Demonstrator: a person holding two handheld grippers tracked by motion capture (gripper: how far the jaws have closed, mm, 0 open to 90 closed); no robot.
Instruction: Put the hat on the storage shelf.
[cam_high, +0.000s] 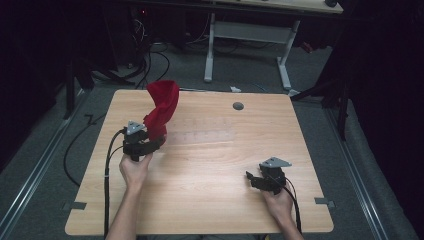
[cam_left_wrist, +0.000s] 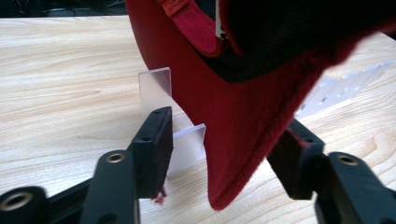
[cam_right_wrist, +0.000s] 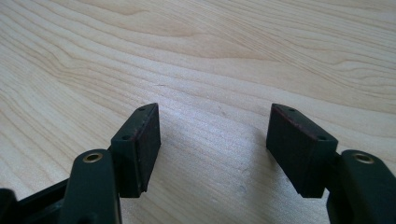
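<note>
A red cap (cam_high: 162, 107) stands upright on the left part of the wooden table (cam_high: 210, 200), propped against a clear plastic stand (cam_left_wrist: 156, 88). In the left gripper view the cap's brim (cam_left_wrist: 243, 116) hangs down between the jaws. My left gripper (cam_high: 159, 142) (cam_left_wrist: 224, 130) is open: the left pad stands clear of the brim, and the right pad is close beside it. My right gripper (cam_high: 250, 177) (cam_right_wrist: 215, 126) rests near the table's front right, open, with bare wood between its pads.
Clear plastic pieces (cam_high: 205, 130) lie flat to the right of the cap. A grey round plug (cam_high: 238, 106) sits in the table near the far edge. Beyond the table stand a white desk frame (cam_high: 245, 35) and floor cables (cam_high: 145, 60).
</note>
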